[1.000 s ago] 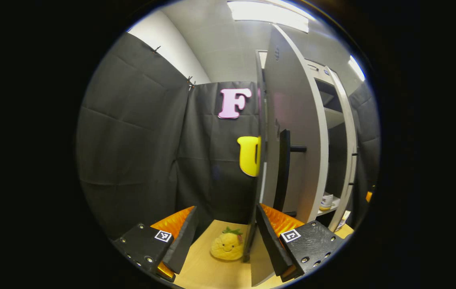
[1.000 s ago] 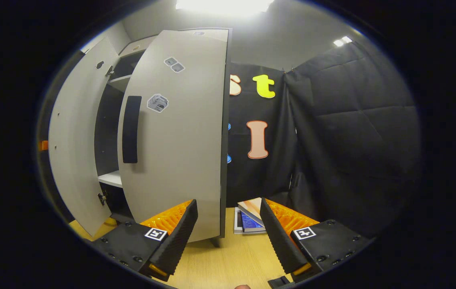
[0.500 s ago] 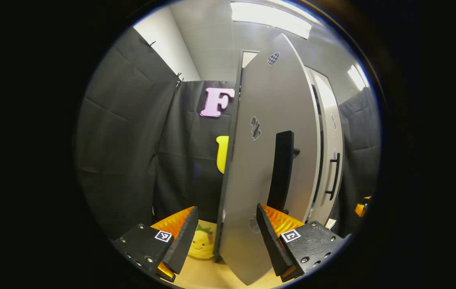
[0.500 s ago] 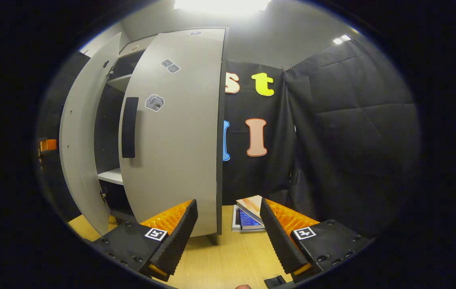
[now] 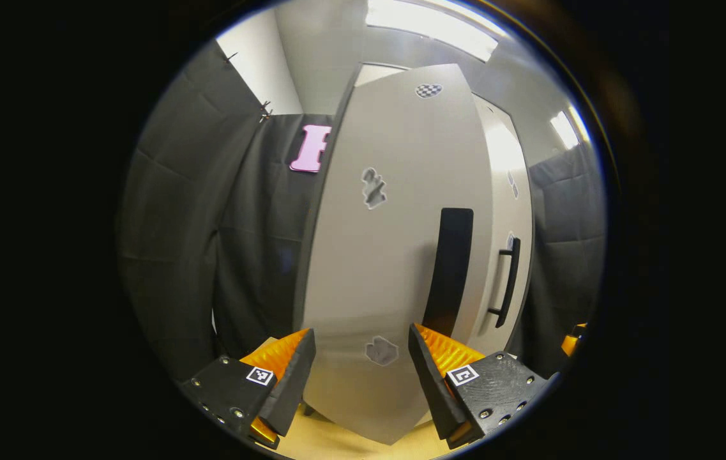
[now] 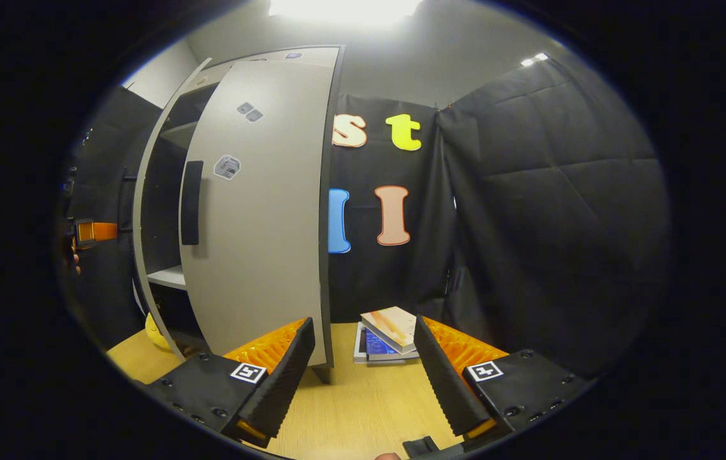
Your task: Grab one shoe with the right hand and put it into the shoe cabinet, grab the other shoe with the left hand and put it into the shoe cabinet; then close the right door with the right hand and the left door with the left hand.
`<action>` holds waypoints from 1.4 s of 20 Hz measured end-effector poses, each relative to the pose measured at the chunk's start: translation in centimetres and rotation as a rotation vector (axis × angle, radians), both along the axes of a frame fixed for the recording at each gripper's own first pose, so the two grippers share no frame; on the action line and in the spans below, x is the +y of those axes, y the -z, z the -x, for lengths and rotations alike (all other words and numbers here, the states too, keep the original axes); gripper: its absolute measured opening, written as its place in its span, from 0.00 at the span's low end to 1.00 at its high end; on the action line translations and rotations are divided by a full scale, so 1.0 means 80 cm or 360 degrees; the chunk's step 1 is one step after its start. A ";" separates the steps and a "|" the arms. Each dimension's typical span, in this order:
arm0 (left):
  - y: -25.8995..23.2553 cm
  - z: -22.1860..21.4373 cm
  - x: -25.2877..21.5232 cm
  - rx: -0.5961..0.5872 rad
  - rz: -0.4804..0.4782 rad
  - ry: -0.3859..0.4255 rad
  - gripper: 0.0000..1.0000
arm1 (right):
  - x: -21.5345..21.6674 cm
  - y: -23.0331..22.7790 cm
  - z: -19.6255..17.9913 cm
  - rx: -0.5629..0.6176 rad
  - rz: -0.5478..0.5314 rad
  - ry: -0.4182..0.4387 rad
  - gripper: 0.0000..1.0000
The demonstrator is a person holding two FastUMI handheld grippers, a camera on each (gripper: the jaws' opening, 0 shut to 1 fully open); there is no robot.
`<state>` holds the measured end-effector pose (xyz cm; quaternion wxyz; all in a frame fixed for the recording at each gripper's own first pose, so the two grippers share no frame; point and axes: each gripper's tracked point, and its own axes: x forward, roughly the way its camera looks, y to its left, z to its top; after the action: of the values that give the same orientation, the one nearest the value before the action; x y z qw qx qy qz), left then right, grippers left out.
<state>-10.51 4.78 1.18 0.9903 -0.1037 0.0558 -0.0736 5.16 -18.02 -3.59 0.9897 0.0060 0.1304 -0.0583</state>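
Jaws of both grippers stand apart, gripping nothing. Largest is the shoe cabinet (image 6: 165, 191): its left door (image 5: 375, 255) fills the space ahead of the left gripper (image 5: 361, 377), near its tips, while its right door (image 6: 260, 211) hangs ajar beside the right gripper (image 6: 363, 377). Books (image 6: 385, 332) lie on the desk (image 6: 363, 396). Shoes are hidden.

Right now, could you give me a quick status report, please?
Left gripper open, facing the grey left cabinet door. Right gripper open. Grey right cabinet door ajar. Nothing in the way.
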 end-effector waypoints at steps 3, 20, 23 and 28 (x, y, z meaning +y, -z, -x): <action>-0.003 0.004 -0.005 -0.0002 -0.0019 -0.0017 0.79 | -0.008 0.001 0.003 0.0001 0.0003 -0.0005 0.98; -0.023 0.179 0.088 -0.0055 -0.0332 -0.0136 0.77 | 0.066 -0.054 0.034 -0.0138 -0.0122 -0.0227 0.98; -0.022 0.211 0.103 -0.0051 -0.0348 -0.0114 0.79 | 0.081 -0.065 0.056 -0.0155 -0.0123 -0.0225 0.98; -0.017 0.254 0.126 -0.0033 -0.0344 -0.0095 0.79 | 0.105 -0.081 0.087 -0.0180 -0.0093 -0.0245 0.98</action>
<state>-30.85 14.83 2.51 0.9980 0.0028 0.0501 -0.0386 -1.80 -9.59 2.92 0.9965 0.0281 0.0762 0.0221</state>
